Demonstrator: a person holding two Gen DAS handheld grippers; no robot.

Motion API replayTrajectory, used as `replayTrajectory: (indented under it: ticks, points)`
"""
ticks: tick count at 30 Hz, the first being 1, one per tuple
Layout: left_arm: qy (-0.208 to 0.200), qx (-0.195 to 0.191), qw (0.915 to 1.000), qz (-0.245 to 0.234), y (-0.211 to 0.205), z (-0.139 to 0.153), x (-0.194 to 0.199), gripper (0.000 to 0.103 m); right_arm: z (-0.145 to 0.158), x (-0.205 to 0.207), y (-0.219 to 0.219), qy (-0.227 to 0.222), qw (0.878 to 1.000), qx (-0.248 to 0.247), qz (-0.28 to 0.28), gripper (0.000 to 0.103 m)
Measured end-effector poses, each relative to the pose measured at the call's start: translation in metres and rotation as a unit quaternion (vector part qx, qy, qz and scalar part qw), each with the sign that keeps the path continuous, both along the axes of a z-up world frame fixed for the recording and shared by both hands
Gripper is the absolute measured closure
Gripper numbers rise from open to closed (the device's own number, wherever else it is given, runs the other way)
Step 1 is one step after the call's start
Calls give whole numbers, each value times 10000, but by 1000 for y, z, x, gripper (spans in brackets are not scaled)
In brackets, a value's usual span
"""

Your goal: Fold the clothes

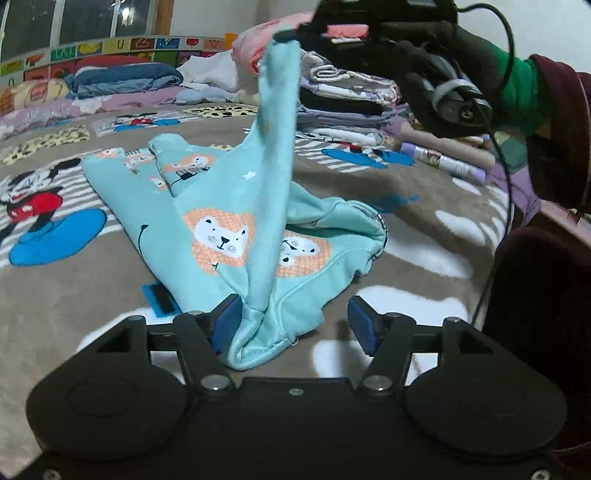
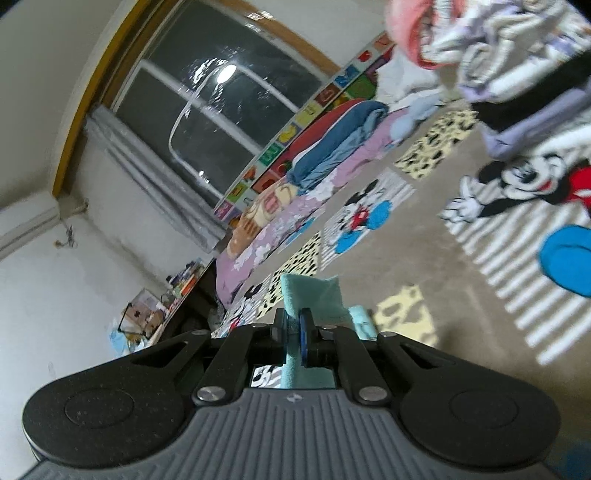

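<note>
Teal children's trousers with lion prints (image 1: 207, 221) lie on a brown Mickey Mouse blanket (image 1: 74, 295). My left gripper (image 1: 295, 317) is open, low over the blanket; a bunched corner of the trousers lies between its blue pads (image 1: 227, 314), against the left one. My right gripper (image 2: 293, 325) is shut on a teal edge of the trousers (image 2: 314, 295). In the left wrist view it (image 1: 291, 35) is held high at the top by a black-gloved hand and lifts a strip of the fabric up.
A stack of folded clothes (image 1: 347, 107) stands behind the trousers, also in the right wrist view (image 2: 517, 62). Rolled bedding and blue blankets (image 1: 125, 79) lie along the far wall under a window (image 2: 221, 110). A purple roll (image 1: 447, 162) lies at the right. A black cable hangs at the right.
</note>
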State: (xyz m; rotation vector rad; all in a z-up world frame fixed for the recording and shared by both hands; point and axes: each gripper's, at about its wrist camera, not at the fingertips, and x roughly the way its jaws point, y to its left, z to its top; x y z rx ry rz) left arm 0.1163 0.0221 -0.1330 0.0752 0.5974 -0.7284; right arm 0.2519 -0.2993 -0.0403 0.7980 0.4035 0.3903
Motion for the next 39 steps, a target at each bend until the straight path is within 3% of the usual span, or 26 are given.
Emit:
replayTrajectory:
  ticks: [7, 14, 25, 39]
  points:
    - [243, -397, 9989, -29, 12, 1, 4, 40, 26, 30, 51, 0, 9980, -577, 243, 95]
    - [479, -782, 9958, -66, 24, 0, 10, 40, 31, 62, 106, 187, 9924, -1118, 472, 95]
    - [1020, -1578, 9821, -104, 48, -2, 24, 40, 12, 104, 175, 462, 9795, -1824, 713, 95]
    - [1333, -1996, 9706, -176, 61, -6, 33, 39, -18, 137, 224, 770, 9632, -2402, 927, 95]
